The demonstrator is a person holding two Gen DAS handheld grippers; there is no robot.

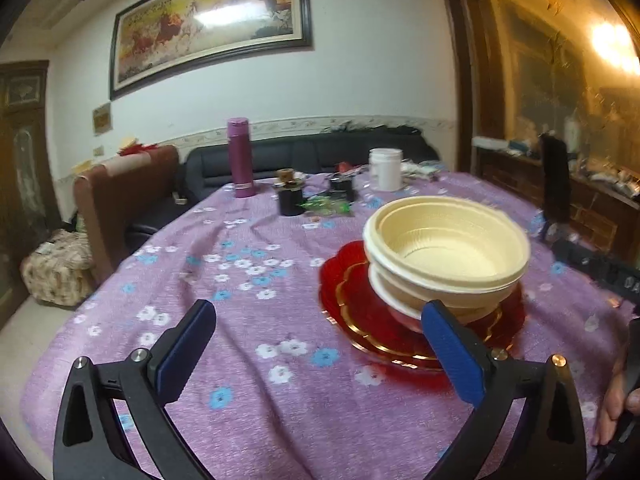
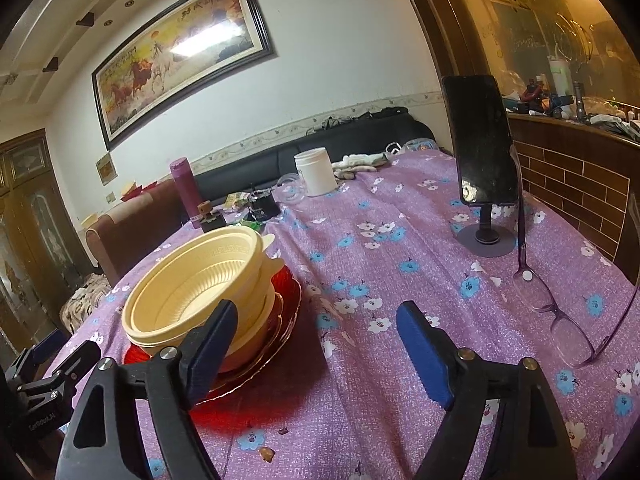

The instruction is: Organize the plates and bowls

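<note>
Cream ribbed plastic bowls (image 1: 448, 252) sit nested, slightly askew, on scalloped red gold-rimmed plates (image 1: 352, 292) atop the purple floral tablecloth (image 1: 248, 360); left gripper (image 1: 320, 352) and right gripper (image 2: 316, 352) gape empty, stacking seemingly complete.

Cream bowls (image 1: 448, 252) nested, tilted; stacked on red scalloped plates (image 1: 352, 292)

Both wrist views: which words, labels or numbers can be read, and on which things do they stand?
Framed horse painting: brush characters at its top, too blurred to read.
Left gripper body: small white print, too blurred to read.
Cream bowls: embossed band on the rim, not legible.
White jar and purple flask: no label visible.
</note>
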